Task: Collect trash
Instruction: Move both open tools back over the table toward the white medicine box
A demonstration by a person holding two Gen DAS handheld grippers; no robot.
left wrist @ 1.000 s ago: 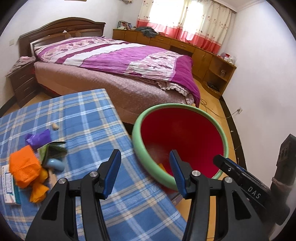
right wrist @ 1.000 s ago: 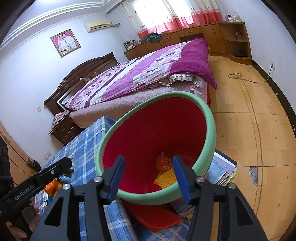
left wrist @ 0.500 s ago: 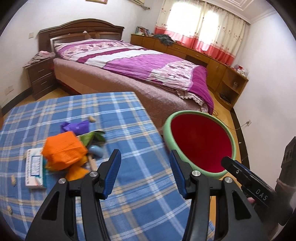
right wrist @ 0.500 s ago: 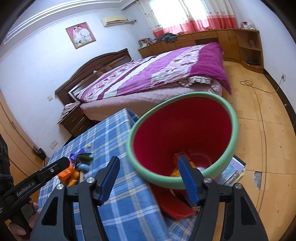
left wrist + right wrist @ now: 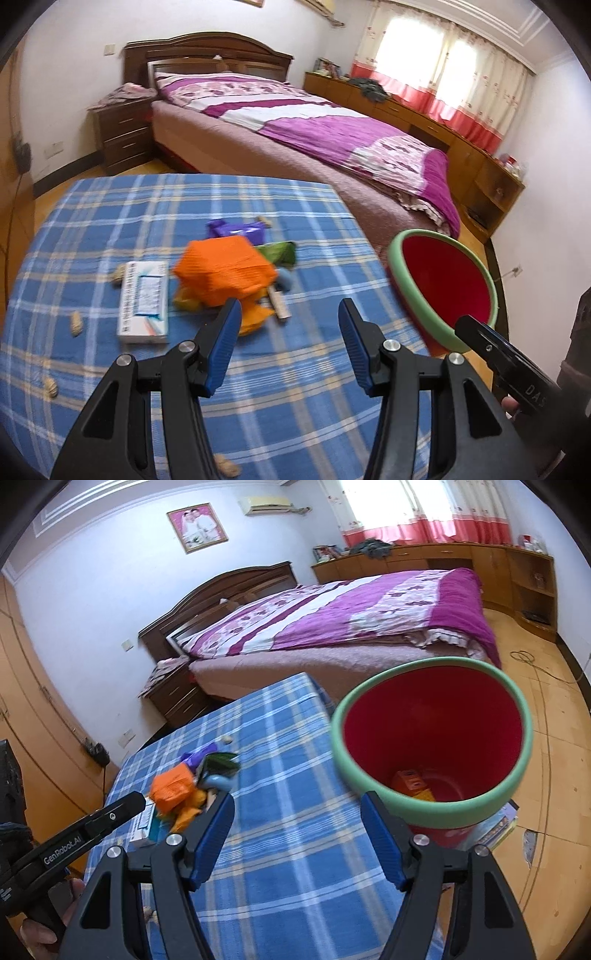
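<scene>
The left claw [image 5: 290,321] hangs over the table [image 5: 110,206] with its jaws spread wide and nothing between them. Just ahead of its left finger lies the trash pile: an orange packet [image 5: 225,271], a white box [image 5: 144,301] beside it, a purple wrapper [image 5: 236,230] and a green wrapper [image 5: 279,251] behind. Peanut shells [image 5: 76,323] lie scattered toward the table's left edge. Bare checked cloth stretches between the pile and the right edge.

The right claw [image 5: 297,825] is likewise agape and empty, above the table's right edge. Past that edge, low beside the table, stands the red bin [image 5: 432,749] with a green rim, some orange scraps at its bottom. Beyond it lies open wooden floor [image 5: 554,760], then the bed [image 5: 351,627].
</scene>
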